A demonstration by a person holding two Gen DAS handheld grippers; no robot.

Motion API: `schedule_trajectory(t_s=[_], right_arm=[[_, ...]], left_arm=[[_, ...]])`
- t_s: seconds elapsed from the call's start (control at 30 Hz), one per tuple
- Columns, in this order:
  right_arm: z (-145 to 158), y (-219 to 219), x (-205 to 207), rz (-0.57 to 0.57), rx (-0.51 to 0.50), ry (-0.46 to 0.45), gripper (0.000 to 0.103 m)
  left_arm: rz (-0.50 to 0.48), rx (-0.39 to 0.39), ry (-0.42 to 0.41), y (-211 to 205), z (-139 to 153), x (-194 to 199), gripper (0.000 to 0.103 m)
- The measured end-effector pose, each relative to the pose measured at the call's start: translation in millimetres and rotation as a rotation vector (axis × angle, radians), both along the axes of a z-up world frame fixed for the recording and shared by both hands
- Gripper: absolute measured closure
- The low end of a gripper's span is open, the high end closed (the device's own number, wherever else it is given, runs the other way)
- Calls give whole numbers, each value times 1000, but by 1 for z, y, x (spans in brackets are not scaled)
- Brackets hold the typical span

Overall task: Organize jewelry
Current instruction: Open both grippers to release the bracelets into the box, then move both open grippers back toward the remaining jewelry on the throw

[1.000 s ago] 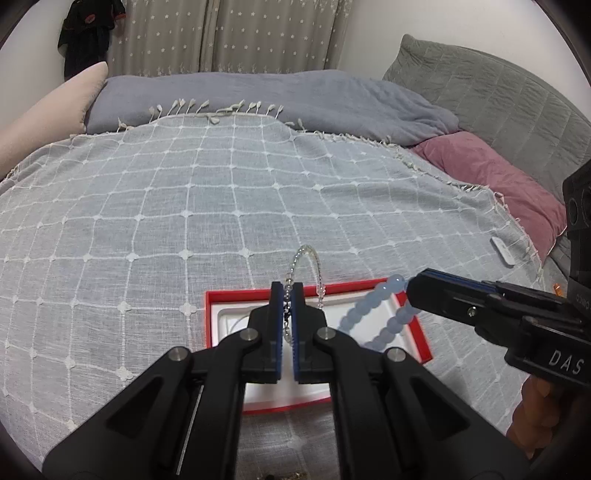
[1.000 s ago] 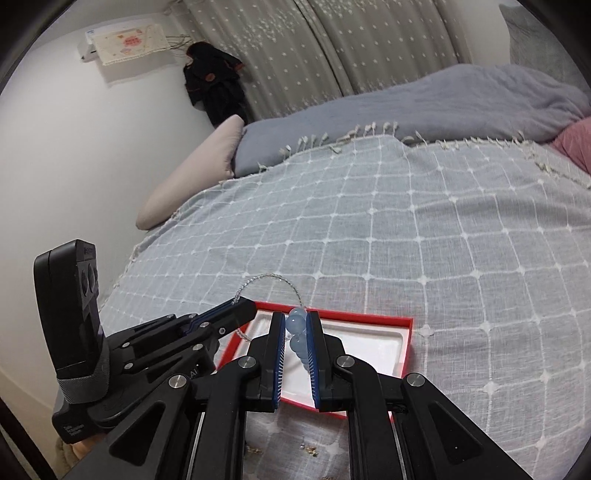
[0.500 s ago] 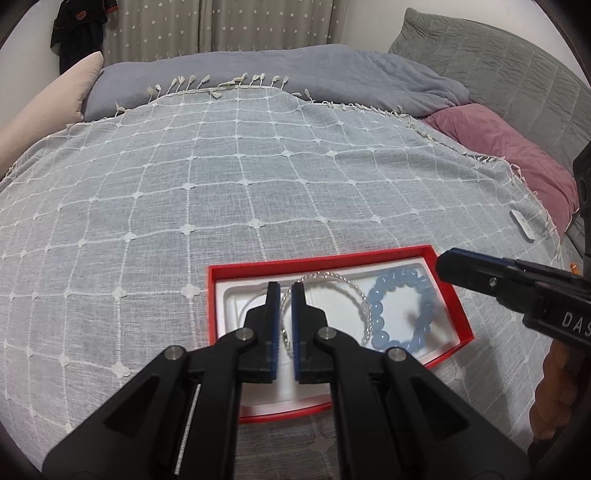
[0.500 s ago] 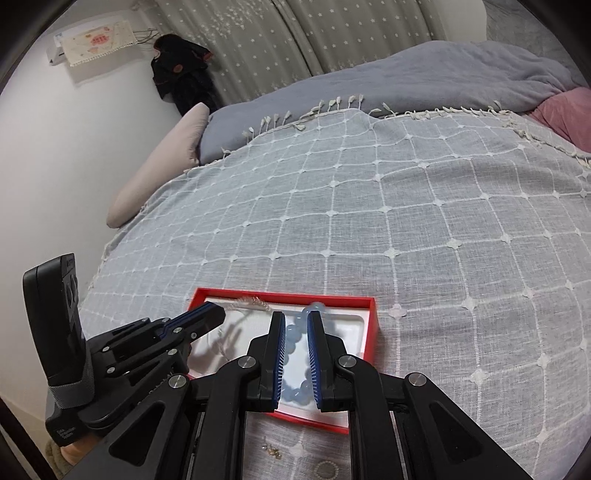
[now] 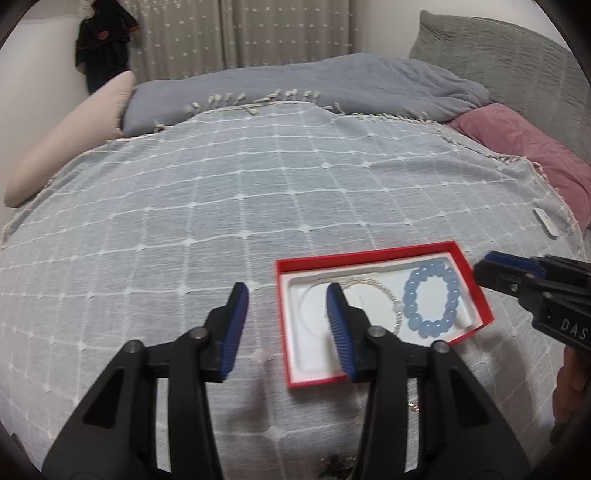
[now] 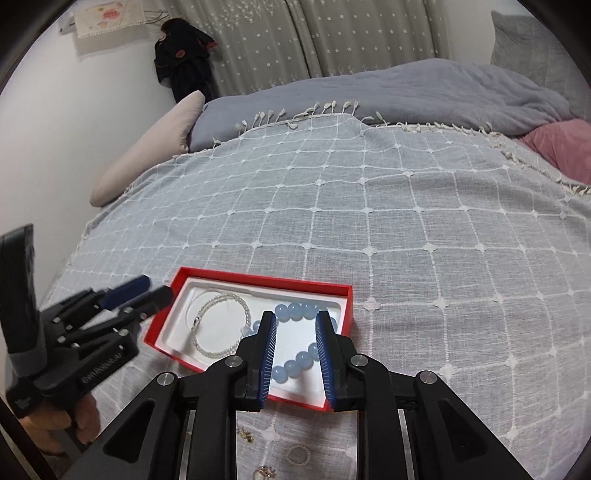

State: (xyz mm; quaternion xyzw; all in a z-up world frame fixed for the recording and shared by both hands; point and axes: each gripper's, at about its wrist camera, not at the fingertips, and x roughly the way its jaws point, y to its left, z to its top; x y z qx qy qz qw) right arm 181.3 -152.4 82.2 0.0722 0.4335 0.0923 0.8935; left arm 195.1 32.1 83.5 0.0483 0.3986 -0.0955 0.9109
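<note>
Nearest the right wrist camera, small bits of gold-coloured jewelry point(image 6: 266, 470) lie loose on the bed's cover, among them a little pale beaded ring point(image 6: 297, 455). Just beyond them the right gripper point(image 6: 295, 325) hangs over the near right part of the red box point(image 6: 258, 282); its fingers point(image 6: 267, 350) have just been parting and now stand a little way apart, with part of the blue bead bracelet point(image 6: 295, 363) seen between them but lying free on the white liner, pressed by neither pad. The left gripper point(image 5: 286, 299) hovers at the box's left edge, its fingers point(image 5: 232, 328) having just spread to a moderate gap, holding nothing; one blue pad is over the cover, the other over the liner. Inside the box the silver beaded bracelet point(image 5: 384, 291) lies flat in the left half, touching or just beside the blue bracelet in the right half. The box sits on the grey checked bedspread point(image 5: 221, 192). Farther back are a bluish-grey duvet point(image 5: 314, 85), a beige pillow point(image 5: 70, 136), a pink pillow point(image 5: 528, 147) and starred curtains point(image 6: 369, 33).
</note>
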Motion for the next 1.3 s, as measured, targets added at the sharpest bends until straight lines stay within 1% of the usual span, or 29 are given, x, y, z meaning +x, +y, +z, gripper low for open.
schedule_trajectory(t_s=[0.13,0.2,0.23,0.27,0.33,0.43,0.47,0.5,0.57,0.63,0.73,0.87,0.97,1.03,1.1,1.2,1.3], right_arm=[[2,8,-15,5,-50,-16,74],[3,14,-26,20,-75,-25,66],[4,16,-30,23,-89,-29,56],[6,19,-35,24,-104,-37,48],[12,26,-46,23,-133,-60,45],[18,35,-58,1,-163,-77,44],[19,37,-61,-3,-162,-79,44],[18,39,-66,-7,-162,-77,44],[16,42,-74,-9,-170,-72,42],[13,44,-82,-21,-184,-64,38],[5,40,-95,-45,-182,-39,37],[-5,38,-101,-61,-190,-6,36],[-9,39,-101,-58,-193,2,34],[-14,41,-99,-53,-197,11,33],[-20,42,-98,-46,-209,31,33],[-22,41,-97,-47,-208,41,32],[-24,42,-97,-49,-217,42,28]], left_arm=[[56,14,0,12,0,-14,51],[79,15,5,15,0,-22,48],[89,3,13,18,-1,-26,48],[98,-11,23,20,-1,-31,48],[108,-17,34,22,-2,-41,47],[118,15,27,23,-4,-61,47],[120,21,26,24,-5,-67,45],[121,22,30,25,-7,-73,40],[126,11,48,30,-10,-82,36],[140,-10,67,36,-13,-88,36],[143,-35,100,39,-18,-93,35],[138,-14,117,34,-24,-94,35],[137,-21,119,35,-24,-96,35],[140,-26,124,36,-25,-97,32],[142,-34,129,38,-26,-97,24],[144,-43,148,40,-30,-96,24],[157,-49,169,43,-34,-93,24]])
